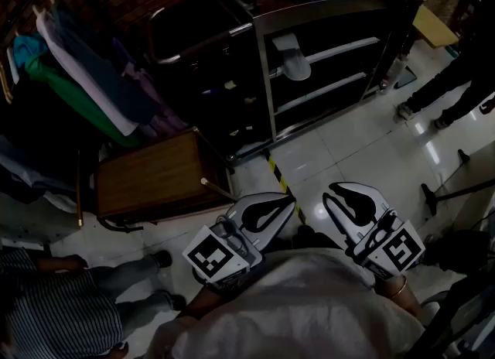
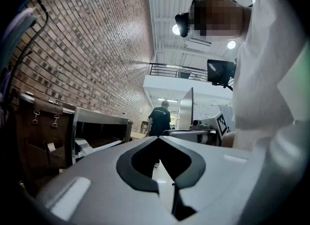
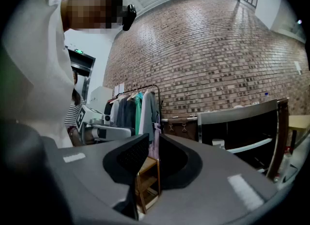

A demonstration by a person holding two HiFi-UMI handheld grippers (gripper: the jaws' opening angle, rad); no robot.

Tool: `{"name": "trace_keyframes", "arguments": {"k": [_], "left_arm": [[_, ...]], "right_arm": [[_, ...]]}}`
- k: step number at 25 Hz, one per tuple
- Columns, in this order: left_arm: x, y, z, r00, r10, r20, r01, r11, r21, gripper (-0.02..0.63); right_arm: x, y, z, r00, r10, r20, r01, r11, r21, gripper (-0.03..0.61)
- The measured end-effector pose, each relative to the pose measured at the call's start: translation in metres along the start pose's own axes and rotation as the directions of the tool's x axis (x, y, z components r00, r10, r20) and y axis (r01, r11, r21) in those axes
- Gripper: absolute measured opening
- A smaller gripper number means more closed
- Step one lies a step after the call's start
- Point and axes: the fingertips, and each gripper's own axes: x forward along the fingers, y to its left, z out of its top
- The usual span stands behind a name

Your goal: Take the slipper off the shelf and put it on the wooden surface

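A pale grey slipper (image 1: 291,56) lies on the upper rail of the dark metal shelf (image 1: 332,9) at the back. The wooden surface (image 1: 151,176), a small low table, stands on the floor left of the shelf. Both grippers are held low in front of the person's body, well short of the shelf. My left gripper (image 1: 288,201) (image 2: 160,139) has its jaws together with nothing between them. My right gripper (image 1: 334,192) (image 3: 154,136) is likewise closed and empty; through its jaw cutout the wooden table (image 3: 147,180) shows.
A rack of hanging clothes (image 1: 77,79) fills the left side. A seated person (image 1: 46,303) is at bottom left and another person's legs (image 1: 452,90) stand at right. Yellow-black tape (image 1: 280,179) marks the tiled floor. A stand's legs (image 1: 448,191) reach in at right.
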Motion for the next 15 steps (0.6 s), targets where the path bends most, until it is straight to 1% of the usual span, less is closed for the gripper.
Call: {"name": "trace_keyframes", "arguments": {"k": [2, 4, 7, 9, 10, 12, 13, 15], "left_arm": [[-0.011, 0.008, -0.002, 1.000, 0.001, -0.020, -0.001, 1.000, -0.010, -0.002], [-0.021, 0.016, 0.000, 1.000, -0.003, -0.009, 0.003, 1.000, -0.011, -0.002], [-0.035, 0.030, -0.002, 1.000, 0.012, 0.002, -0.012, 1.000, -0.016, -0.002], [-0.042, 0.043, -0.009, 0.999, 0.042, -0.014, -0.042, 0.999, -0.029, -0.002], [-0.044, 0.048, -0.012, 0.998, 0.057, -0.021, -0.058, 0.998, -0.033, -0.002], [-0.046, 0.057, -0.014, 0.997, 0.077, -0.018, -0.077, 0.996, -0.036, -0.002], [-0.044, 0.061, -0.014, 0.997, 0.078, -0.009, -0.078, 0.996, -0.037, -0.002], [-0.034, 0.073, -0.016, 0.998, 0.067, 0.016, -0.066, 0.996, -0.052, -0.002]], "right_arm": [[0.005, 0.004, 0.007, 0.999, -0.001, 0.042, 0.002, 1.000, -0.026, 0.057], [0.010, 0.003, 0.004, 0.999, -0.019, 0.047, 0.021, 0.999, -0.040, 0.058], [0.016, -0.001, -0.017, 0.998, -0.056, -0.008, 0.055, 0.997, -0.057, 0.057], [0.022, -0.002, -0.029, 0.995, -0.081, -0.057, 0.078, 0.995, -0.064, 0.060], [0.025, -0.003, -0.032, 0.993, -0.088, -0.072, 0.085, 0.995, -0.053, 0.061], [0.029, -0.009, -0.037, 0.994, -0.080, -0.078, 0.077, 0.996, -0.034, 0.067], [0.032, -0.016, -0.038, 0.995, -0.072, -0.073, 0.069, 0.997, -0.034, 0.071], [0.038, -0.037, -0.040, 0.994, -0.079, -0.071, 0.079, 0.997, -0.006, 0.071]]}}
